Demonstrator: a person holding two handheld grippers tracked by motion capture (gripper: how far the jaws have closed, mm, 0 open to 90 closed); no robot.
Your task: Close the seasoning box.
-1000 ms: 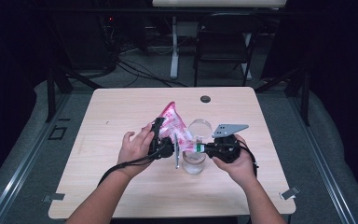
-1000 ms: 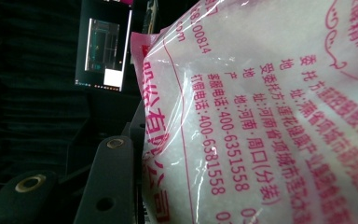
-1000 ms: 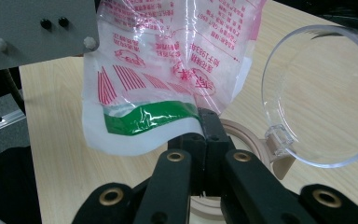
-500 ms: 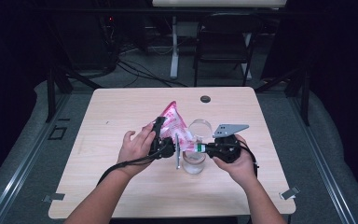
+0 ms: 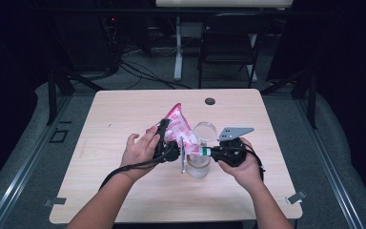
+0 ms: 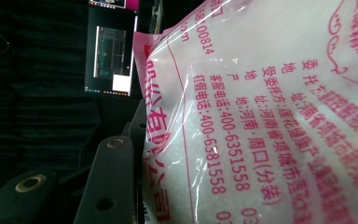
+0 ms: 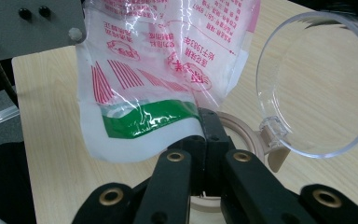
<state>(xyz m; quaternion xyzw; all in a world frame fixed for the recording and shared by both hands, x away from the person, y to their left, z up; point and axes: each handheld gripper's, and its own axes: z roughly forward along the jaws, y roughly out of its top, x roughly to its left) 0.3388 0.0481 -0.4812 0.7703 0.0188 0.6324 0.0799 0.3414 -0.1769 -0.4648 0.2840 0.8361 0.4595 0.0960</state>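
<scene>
Here, mid-frame: left claw (image 5: 169, 143) grips pink-printed bag (image 5: 178, 126); right claw (image 5: 208, 151) clamps bag's lower edge above open jar (image 5: 198, 164).

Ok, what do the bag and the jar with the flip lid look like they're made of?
The bag looks like thin glossy plastic film: it crinkles, glints, and white grains show through behind pink print. The jar looks clear, glass or hard plastic; hard to tell. Its open lid is a clear rigid disc, probably plastic, hinged on a beige collar with a matte look.
</scene>
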